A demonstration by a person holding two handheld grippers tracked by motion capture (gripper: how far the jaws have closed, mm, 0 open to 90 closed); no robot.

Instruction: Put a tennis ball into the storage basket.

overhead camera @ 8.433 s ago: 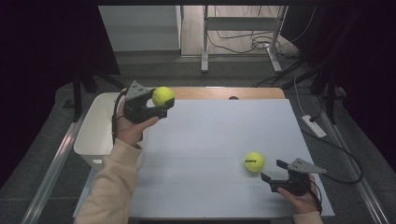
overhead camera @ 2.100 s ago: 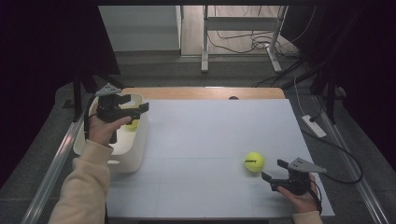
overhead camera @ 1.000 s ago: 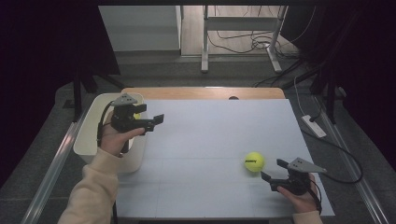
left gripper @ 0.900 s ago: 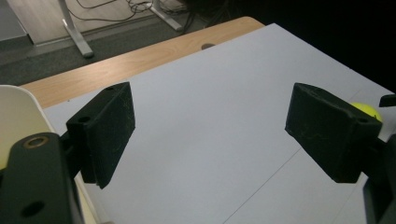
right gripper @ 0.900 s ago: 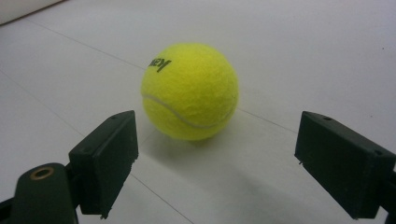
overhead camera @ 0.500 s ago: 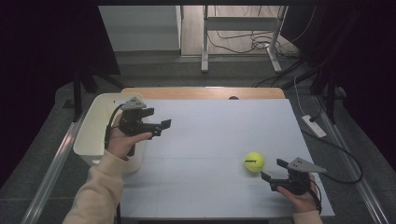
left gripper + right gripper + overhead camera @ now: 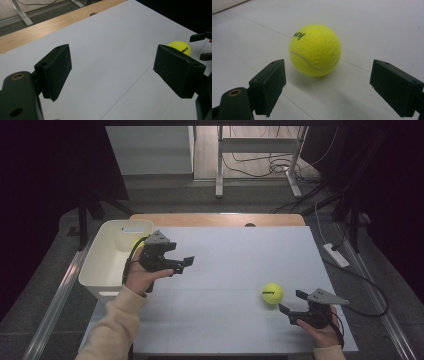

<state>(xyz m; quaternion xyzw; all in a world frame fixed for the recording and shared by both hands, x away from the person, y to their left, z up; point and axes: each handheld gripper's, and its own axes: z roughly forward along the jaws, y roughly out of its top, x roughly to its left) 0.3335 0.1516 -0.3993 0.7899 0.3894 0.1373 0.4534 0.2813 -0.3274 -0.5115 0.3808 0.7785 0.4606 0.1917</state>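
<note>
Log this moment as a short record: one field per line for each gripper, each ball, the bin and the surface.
left gripper: open, empty, above the mat beside the bin
right gripper: open, empty, just short of the ball on the mat
ball on the mat: yellow tennis ball, untouched, ahead of the right gripper's open jaws
ball in the bin: yellow, partly hidden by the left gripper
bin: white, at the table's left edge
mat: white, covering the table

Yellow tennis ball point(image 7: 272, 293), black lettering, resting on white table point(image 7: 235, 260)
</note>
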